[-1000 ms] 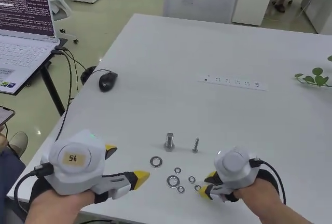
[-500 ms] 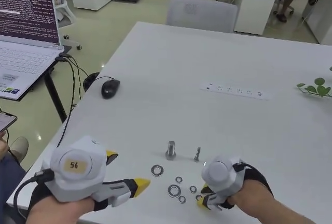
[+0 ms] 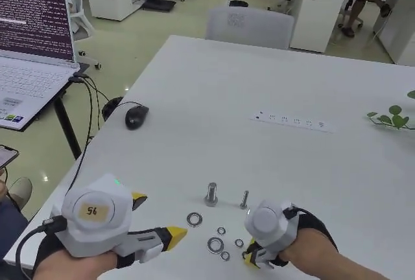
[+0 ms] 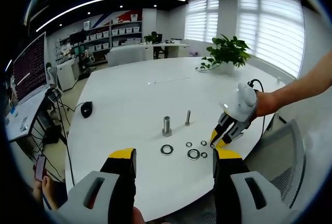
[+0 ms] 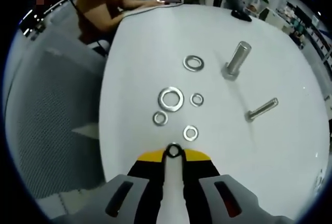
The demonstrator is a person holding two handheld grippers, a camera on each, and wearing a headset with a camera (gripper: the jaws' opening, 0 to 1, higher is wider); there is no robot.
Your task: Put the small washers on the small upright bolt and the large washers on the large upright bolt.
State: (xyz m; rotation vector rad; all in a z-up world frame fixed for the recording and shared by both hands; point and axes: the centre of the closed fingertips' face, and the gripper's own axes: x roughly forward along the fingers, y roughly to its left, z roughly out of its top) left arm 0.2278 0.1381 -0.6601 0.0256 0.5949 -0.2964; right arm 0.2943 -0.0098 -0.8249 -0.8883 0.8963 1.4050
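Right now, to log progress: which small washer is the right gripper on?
The small washer caught at the right gripper's yellow jaw tips; the other three lie loose ahead.

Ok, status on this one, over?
Left gripper open, hovering. Right gripper jaws shut on one small silver washer. Large steel bolt and small steel bolt bare, five loose washers beside them. Nothing in the way.

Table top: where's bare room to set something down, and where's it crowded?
Free: the wide patch bordered by the mouse, the power strip and the large bolt. Crowded: the near edge, where loose washers lie between the left gripper and the right gripper.
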